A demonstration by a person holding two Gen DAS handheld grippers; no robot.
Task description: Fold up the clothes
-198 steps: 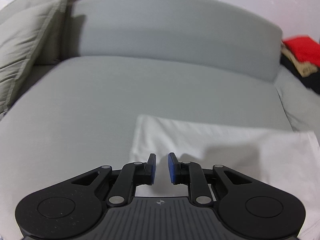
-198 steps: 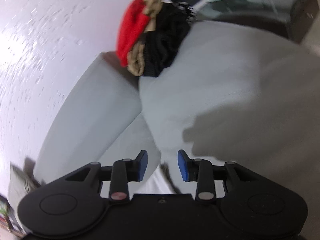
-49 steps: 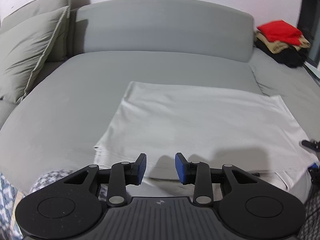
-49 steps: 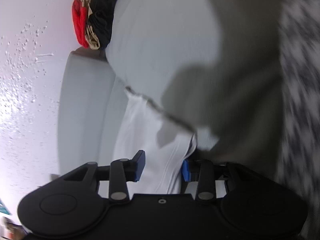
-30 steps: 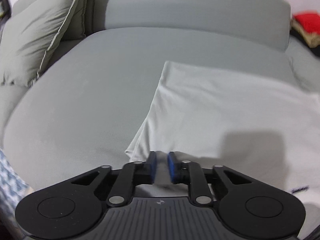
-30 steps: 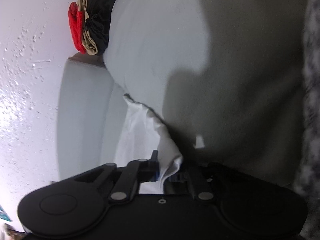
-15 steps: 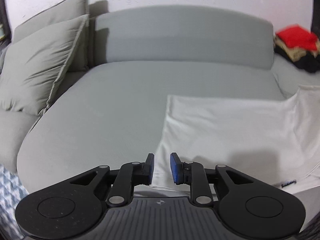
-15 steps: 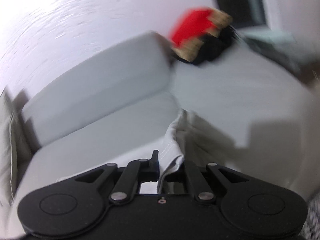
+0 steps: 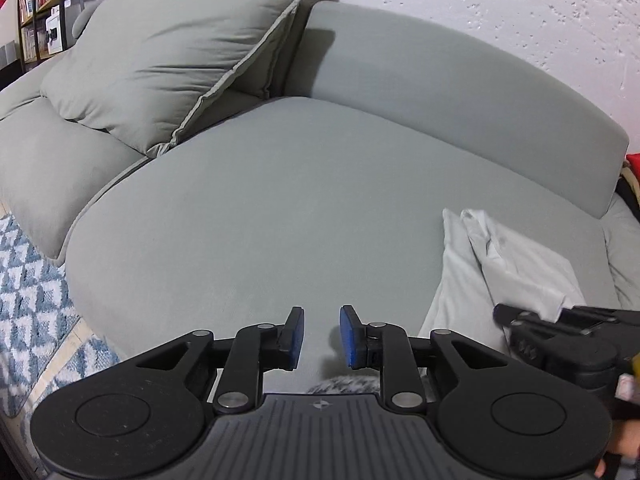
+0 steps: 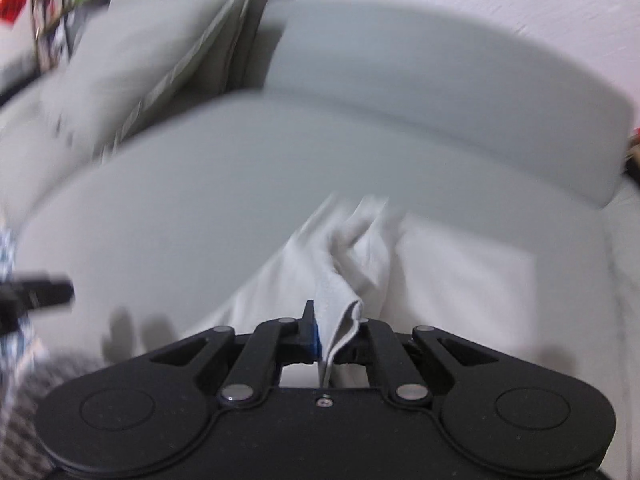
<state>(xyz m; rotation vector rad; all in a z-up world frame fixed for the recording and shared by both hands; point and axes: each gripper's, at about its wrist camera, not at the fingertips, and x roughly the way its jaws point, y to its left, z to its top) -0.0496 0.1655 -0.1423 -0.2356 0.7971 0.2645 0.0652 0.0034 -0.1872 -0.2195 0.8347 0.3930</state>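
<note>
A white garment (image 9: pixel 472 280) lies on the grey sofa seat (image 9: pixel 280 208), its right part pulled over the rest. In the right wrist view the white garment (image 10: pixel 352 264) rises in a ridge of folds towards my right gripper (image 10: pixel 332 344), which is shut on its hemmed edge. My left gripper (image 9: pixel 321 336) hangs open over bare seat to the left of the cloth, with nothing between its blue pads. The right gripper (image 9: pixel 560 320) shows at the right edge of the left wrist view, cloth trailing from it.
Two grey cushions (image 9: pixel 172 68) lean at the sofa's back left. A curved backrest (image 9: pixel 460 92) runs behind the seat. A blue and white patterned rug (image 9: pixel 28 304) covers the floor at the left. A stack of red and dark clothes (image 9: pixel 632 176) peeks in at the far right.
My right gripper has carried the garment's edge leftward across the seat, folding it over itself. My left gripper has let go, opened wider and swung left off the cloth.
</note>
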